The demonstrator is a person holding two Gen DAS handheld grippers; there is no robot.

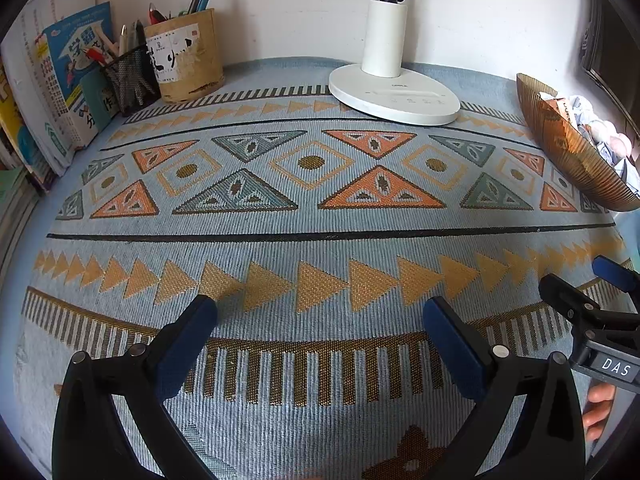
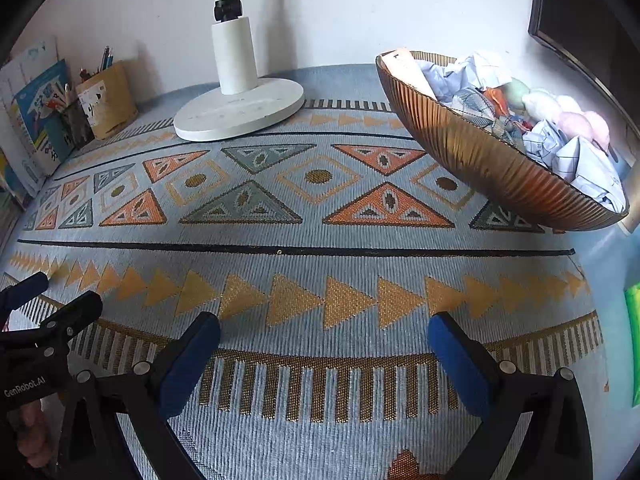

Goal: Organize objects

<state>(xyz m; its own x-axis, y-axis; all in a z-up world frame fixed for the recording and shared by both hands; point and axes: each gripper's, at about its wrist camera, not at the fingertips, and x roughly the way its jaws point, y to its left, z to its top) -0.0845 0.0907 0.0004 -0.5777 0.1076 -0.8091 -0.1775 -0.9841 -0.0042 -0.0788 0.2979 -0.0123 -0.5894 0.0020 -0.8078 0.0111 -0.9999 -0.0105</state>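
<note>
- Pale wall at the back, and the whole desk is covered by a light blue woven cloth (image 1: 320, 216) with orange and grey triangles, diamonds and dark stripes.
- Far left edge of the left wrist view: a stack of books (image 1: 60, 80) leaning upright against the wall, blue cover with Chinese lettering in front.
- Just right of the books, upper left of the frame: a black mesh pen cup (image 1: 130, 80) with pens and what looks like a red-handled thing sticking out. Can't tell exactly what's in there.
- Touching or just beside it sits a tan round holder (image 1: 188, 60) with a torn white label, holding a few more pens, blue and dark ones poking above the rim.
- Top centre: white lamp base (image 1: 394, 94) flat on the cloth, with its white post going up out of frame.
- Right side: a ribbed amber bowl (image 2: 492, 164), tilted-looking through the fisheye. It's piled up with crumpled pale blue paper (image 2: 568, 152), some orange scraps, a flat tan card at its left rim, and fluffy pink and white balls (image 2: 560, 110) toward the back. So the loose stuff is all in the bowl.
- Left gripper (image 1: 320, 336) at the bottom of its own view: blue pads spread wide, nothing between them, hovering over the striped border.
- Right gripper (image 2: 324, 356) same deal, jaws released and bare, above the cloth.
- Lower right edge of the right wrist view: a bit of something bright green (image 2: 632, 340), too cut off to identify.
</note>
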